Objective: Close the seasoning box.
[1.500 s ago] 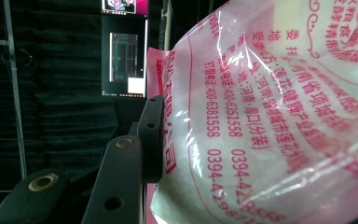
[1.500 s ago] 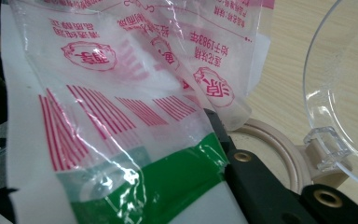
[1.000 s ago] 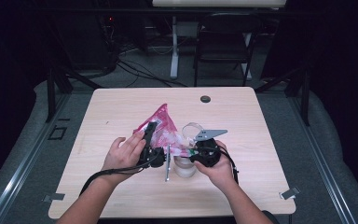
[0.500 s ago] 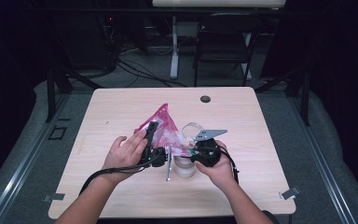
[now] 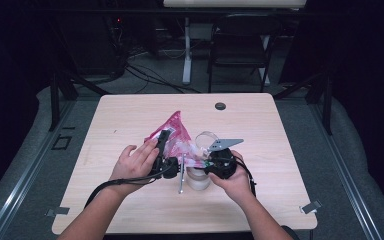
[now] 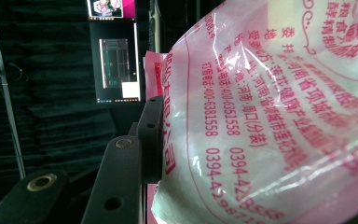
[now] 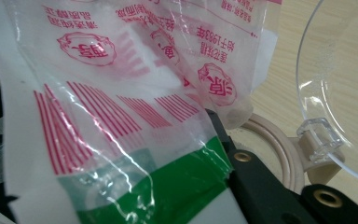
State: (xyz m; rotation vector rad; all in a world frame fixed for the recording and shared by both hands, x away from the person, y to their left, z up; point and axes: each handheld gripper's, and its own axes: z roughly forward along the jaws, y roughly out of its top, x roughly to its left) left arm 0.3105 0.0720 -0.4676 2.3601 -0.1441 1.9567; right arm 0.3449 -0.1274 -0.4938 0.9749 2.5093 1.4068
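You face a pale wood table (image 5: 130,120) on grey floor (image 5: 330,150) in a dark, black-curtained room, with a folding chair (image 5: 237,50), a white table leg (image 5: 186,55) and tangled cables (image 5: 145,70) beyond it, and a lit monitor (image 6: 119,70).

Wooden table (image 5: 130,125), jar (image 5: 198,178), black disc (image 5: 220,106)

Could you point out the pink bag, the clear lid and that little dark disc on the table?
pink bag (image 5: 176,131), high view: its upper printed part.
clear lid (image 7: 340,79), right gripper view: its transparent face.
dark disc (image 5: 220,106), high view: its centre.
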